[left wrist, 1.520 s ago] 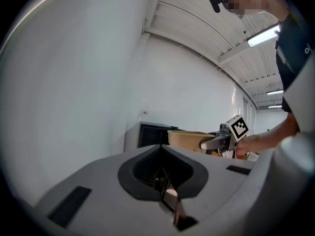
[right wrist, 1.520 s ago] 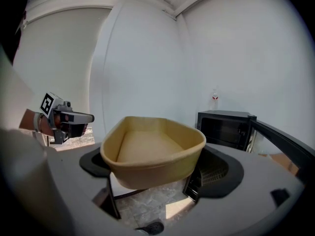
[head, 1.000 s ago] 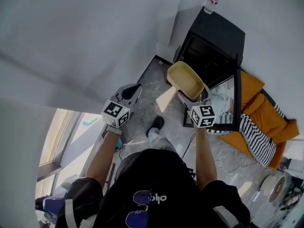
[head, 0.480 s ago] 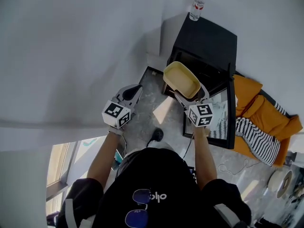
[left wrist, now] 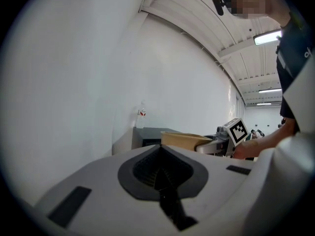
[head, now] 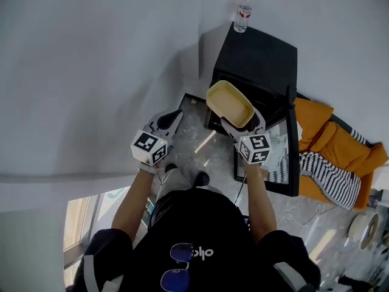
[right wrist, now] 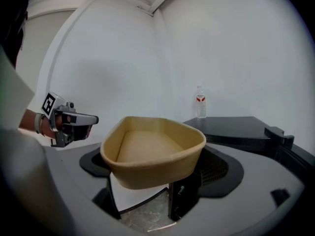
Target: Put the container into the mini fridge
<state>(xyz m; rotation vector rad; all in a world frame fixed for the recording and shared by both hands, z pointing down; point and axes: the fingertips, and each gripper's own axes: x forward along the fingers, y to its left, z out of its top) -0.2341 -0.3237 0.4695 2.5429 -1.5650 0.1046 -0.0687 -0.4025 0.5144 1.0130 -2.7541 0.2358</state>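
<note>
One empty, shallow tan container (head: 230, 104) with rounded corners hangs level before one black mini fridge (head: 261, 59), clamped in the right gripper's (head: 242, 121) jaws. The left gripper's (head: 170, 117) jaws are together, empty. One water bottle (head: 242, 15) stands atop the fridge.

Head view: the container (head: 230, 103) covers the tips of my right tool (head: 242, 125), so the spot where the jaws pinch its wall is out of sight here. The mini fridge (head: 261, 62) interior is dark and half behind the container; shelves unreadable. Bottle (head: 242, 15) on the fridge top: label too small to read. Orange cushion (head: 322, 132) is cut by the right edge. Striped cloth (head: 331, 174) is partly behind the open fridge door (head: 292, 145). My torso hides the floor (head: 194, 145) under me.

Right gripper view: the container blocks the fridge opening; only a sliver of floor shows beneath it.

Left gripper view: the fridge is mostly behind the container; the bottle is a speck.
</note>
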